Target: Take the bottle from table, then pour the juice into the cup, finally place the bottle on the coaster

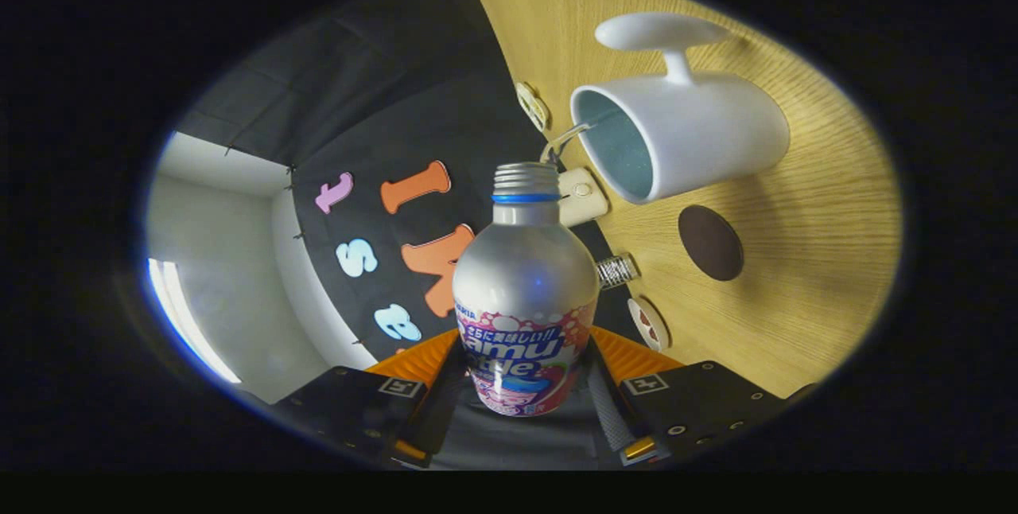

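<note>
The gripper [525, 387] is clamped on the bottle [525, 291], its open neck near the cup [676, 136], beside the coaster [710, 242].

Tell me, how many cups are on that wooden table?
1. The white cup stands on the table beyond the fingers, near the dark coaster. The gripper is shut on the bottle, whose body may hide things behind it.
</note>
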A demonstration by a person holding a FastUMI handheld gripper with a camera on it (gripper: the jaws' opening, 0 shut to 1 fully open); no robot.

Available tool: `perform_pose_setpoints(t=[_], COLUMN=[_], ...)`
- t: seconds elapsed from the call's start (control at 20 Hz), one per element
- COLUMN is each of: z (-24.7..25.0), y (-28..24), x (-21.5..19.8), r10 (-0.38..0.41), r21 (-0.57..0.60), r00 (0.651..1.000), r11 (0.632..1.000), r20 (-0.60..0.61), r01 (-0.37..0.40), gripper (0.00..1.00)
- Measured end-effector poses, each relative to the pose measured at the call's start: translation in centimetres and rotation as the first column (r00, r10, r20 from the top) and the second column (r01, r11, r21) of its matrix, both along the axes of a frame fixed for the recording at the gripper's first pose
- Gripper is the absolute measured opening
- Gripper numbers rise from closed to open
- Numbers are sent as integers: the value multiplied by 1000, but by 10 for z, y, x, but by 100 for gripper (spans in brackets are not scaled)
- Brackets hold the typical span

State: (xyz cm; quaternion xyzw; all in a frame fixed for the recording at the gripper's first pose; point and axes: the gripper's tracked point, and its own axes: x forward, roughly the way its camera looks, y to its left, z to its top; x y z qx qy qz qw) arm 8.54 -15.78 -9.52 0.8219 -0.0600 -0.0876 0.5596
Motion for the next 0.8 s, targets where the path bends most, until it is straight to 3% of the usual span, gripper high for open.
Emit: perform_pose_setpoints(t=[0.8], z=[2], y=[3], x=[-6], r10=[-19], r21=[80], r00=[998], r11=[997], r20=[56], r01=[15], gripper=[76])
